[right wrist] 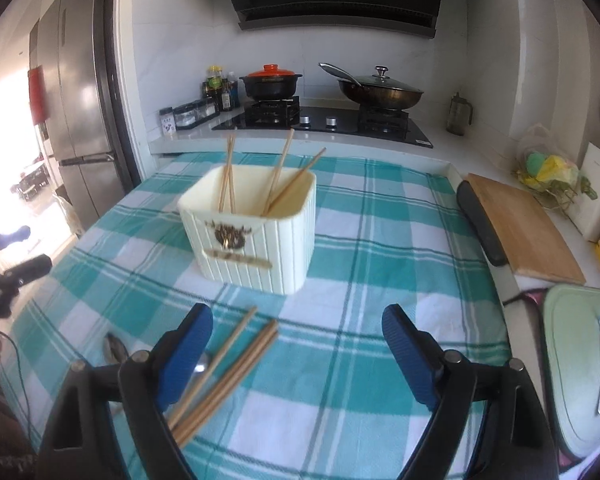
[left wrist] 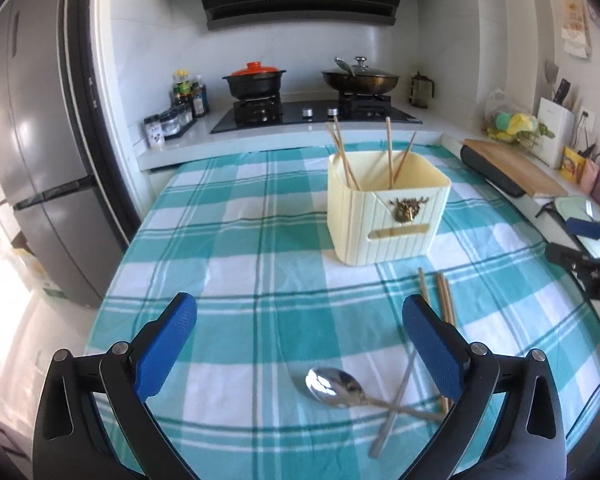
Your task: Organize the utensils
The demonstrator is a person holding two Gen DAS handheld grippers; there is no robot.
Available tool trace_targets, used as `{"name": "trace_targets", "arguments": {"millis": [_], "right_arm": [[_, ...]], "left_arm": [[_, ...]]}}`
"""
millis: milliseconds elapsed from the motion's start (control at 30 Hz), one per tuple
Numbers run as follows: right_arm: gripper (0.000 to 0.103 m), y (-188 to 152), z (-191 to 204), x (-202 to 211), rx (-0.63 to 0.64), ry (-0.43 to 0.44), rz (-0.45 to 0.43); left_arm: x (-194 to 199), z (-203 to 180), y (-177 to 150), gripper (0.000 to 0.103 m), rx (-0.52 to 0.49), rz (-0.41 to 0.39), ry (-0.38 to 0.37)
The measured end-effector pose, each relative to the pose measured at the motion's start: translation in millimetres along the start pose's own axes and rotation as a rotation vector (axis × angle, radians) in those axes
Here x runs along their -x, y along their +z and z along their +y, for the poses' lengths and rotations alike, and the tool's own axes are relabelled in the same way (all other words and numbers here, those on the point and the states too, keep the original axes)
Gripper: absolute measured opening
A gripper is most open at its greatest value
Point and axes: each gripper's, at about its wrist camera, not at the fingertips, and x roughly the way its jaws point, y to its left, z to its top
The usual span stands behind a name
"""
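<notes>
A cream ribbed utensil holder [left wrist: 384,216] stands on the teal checked tablecloth [left wrist: 240,248] with several wooden chopsticks [left wrist: 389,152] upright in it. It also shows in the right wrist view [right wrist: 256,236]. A metal spoon [left wrist: 334,386] lies crossed by a metal chopstick [left wrist: 396,400] between my left gripper's fingers. Loose wooden chopsticks [left wrist: 444,296] lie beside the right finger. My left gripper [left wrist: 300,346] is open and empty above the spoon. My right gripper [right wrist: 298,356] is open and empty, with loose wooden chopsticks [right wrist: 236,364] under its left finger.
A wooden cutting board [right wrist: 524,228] and a pale green tray [right wrist: 576,364] holding a thin utensil lie right of the table. A gas stove [right wrist: 324,122] with a pot and a wok stands behind. A fridge [left wrist: 44,160] stands at left.
</notes>
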Motion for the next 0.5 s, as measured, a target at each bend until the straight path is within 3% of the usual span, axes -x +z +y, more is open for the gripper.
{"name": "trace_targets", "arguments": {"millis": [100, 233, 300, 333, 500], "right_arm": [[0.091, -40, 8, 15, 0.013, -0.047, 0.018], [0.091, -81, 20, 29, -0.023, -0.044, 0.033], [0.097, -96, 27, 32, -0.046, -0.036, 0.037], [0.103, -103, 29, 31, -0.063, -0.025, 0.041], [0.103, -132, 29, 11, -0.11, -0.027, 0.127]], "left_arm": [[9, -13, -25, 0.102, 0.006, 0.032, 0.006], [17, -31, -54, 0.102, -0.012, 0.043, 0.013], [18, -36, -64, 0.102, -0.005, 0.059, -0.017], [18, -38, -68, 0.102, 0.002, 0.07, -0.034], [14, -41, -89, 0.102, -0.006, 0.11, -0.049]]}}
